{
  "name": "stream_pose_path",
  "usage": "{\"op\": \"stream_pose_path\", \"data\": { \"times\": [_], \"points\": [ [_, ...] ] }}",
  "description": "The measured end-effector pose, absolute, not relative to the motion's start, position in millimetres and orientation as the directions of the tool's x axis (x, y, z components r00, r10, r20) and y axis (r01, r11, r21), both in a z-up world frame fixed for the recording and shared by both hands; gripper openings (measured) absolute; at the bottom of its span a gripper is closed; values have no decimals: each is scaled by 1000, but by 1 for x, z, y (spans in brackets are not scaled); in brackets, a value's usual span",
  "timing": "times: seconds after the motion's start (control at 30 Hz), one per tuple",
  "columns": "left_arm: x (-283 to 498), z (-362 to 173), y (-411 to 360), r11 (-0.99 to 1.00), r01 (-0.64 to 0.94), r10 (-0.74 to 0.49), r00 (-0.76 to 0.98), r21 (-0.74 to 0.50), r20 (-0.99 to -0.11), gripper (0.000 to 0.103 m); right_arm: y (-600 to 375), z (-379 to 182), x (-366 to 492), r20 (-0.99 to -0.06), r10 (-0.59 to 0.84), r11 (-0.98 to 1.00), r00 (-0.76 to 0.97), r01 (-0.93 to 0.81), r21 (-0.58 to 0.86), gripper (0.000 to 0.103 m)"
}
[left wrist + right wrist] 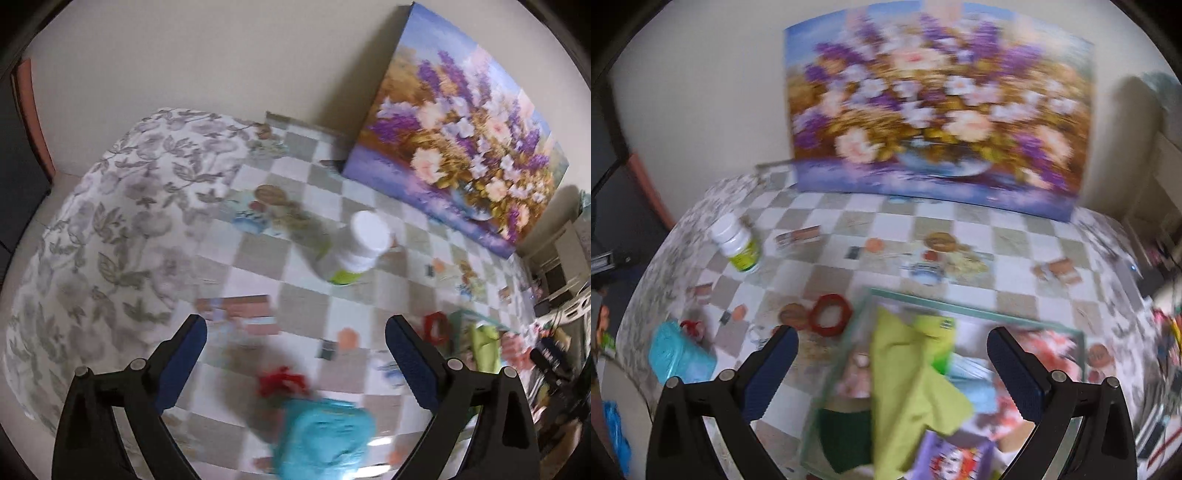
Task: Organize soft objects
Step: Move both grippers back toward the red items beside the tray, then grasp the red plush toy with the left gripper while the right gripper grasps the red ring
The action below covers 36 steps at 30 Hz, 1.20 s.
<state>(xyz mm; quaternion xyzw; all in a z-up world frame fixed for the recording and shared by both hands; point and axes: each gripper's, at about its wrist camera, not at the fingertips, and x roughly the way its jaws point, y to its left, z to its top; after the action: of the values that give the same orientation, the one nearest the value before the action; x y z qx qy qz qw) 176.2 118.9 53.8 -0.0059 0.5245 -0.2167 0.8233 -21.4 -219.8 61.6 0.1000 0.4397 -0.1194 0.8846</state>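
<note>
A light blue soft bundle [325, 439] lies on the checkered tablecloth [303, 302] with a red scrunchie [282, 382] just beyond it. My left gripper [295, 358] is open above them and holds nothing. The bundle [677, 354] and scrunchie [690, 326] also show at the left of the right wrist view. My right gripper [892, 365] is open and empty over a clear glass box [979, 314]. In the box lie a lime green cloth [908, 387], a dark green item [844, 432], and pink and blue soft things. A red ring-shaped item [830, 314] lies left of the box.
A white bottle with a green label [354, 251] stands mid-table and shows in the right wrist view [738, 243]. A large flower painting [938, 110] leans on the wall behind. A leaf-patterned cloth [110, 240] covers the table's left end. Clutter sits off the right edge [554, 369].
</note>
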Motion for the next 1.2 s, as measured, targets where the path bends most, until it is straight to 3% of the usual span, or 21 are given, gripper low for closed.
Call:
{"op": "stream_pose_path", "data": {
  "times": [0.27,0.53,0.97,1.1,1.2],
  "points": [
    [197,9,122,876,437,-330,234,-205,-915,97,-188,25,41,-866,2,981,500,168,99,103],
    [205,-47,95,840,471,-299,-15,-271,-954,97,-167,-24,95,-932,19,996,363,76,50,102],
    [200,-83,92,855,350,-296,-276,-382,-914,96,-147,-65,132,-985,36,991,169,-134,14,88],
    [196,-90,95,853,305,-336,-302,-424,-892,93,-145,-72,133,-988,12,986,152,-166,-14,87],
    [194,-90,99,843,259,-386,-319,-471,-866,82,-147,-73,133,-988,-7,985,153,-169,-33,83]
  ]
}}
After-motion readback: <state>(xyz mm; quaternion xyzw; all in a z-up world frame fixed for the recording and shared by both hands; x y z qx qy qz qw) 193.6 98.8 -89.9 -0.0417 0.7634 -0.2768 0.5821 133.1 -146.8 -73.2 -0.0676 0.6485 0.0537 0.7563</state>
